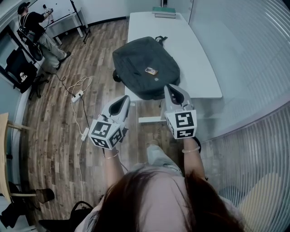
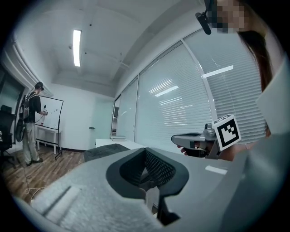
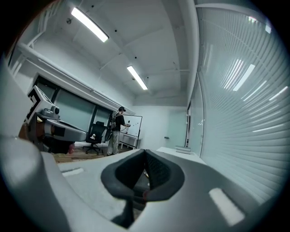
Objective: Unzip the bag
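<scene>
A white bench point(image 1: 199, 59) ran up the middle of the frame, with a stack of books point(image 1: 163, 12) at its far end. Blinds point(image 1: 253, 54) filled the right side. At upper left a person point(image 1: 38, 31) stood at a whiteboard point(image 2: 53, 113), with a black office chair point(image 1: 20, 68) just below. A power strip point(image 1: 77, 96) and its looped cable point(image 1: 80, 84) lay on the wood floor point(image 1: 54, 136) left of the bench. A strip light point(image 2: 76, 47) glowed overhead.
</scene>
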Action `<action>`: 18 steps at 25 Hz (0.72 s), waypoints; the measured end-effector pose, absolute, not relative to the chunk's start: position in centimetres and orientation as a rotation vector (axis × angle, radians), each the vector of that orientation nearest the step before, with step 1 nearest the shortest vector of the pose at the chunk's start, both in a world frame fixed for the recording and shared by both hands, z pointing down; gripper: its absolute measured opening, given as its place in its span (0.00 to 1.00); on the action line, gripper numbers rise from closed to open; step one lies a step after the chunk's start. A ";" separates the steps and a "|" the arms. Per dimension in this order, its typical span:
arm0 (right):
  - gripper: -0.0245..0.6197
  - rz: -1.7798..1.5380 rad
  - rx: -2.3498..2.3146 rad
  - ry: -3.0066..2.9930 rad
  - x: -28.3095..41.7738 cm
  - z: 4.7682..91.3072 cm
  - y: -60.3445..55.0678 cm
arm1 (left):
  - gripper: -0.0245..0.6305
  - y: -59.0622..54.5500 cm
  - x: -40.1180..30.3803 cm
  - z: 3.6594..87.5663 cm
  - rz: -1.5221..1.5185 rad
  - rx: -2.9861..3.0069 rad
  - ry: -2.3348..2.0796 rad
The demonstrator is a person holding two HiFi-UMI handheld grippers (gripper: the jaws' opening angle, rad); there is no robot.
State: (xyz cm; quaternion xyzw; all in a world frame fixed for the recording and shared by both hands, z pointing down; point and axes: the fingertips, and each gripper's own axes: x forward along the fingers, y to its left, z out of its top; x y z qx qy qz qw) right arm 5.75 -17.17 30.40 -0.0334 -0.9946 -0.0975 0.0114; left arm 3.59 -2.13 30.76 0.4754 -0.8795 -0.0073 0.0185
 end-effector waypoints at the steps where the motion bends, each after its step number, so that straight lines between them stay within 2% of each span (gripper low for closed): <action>1: 0.04 -0.306 -0.101 -3.107 6.0 30.2 -17.1 | 0.05 -2.0 3.8 30.6 -0.022 1.474 -2.739; 18: 0.04 -0.363 -0.075 -3.119 9.7 29.4 -16.0 | 0.05 -1.0 6.5 29.3 0.032 1.415 -2.819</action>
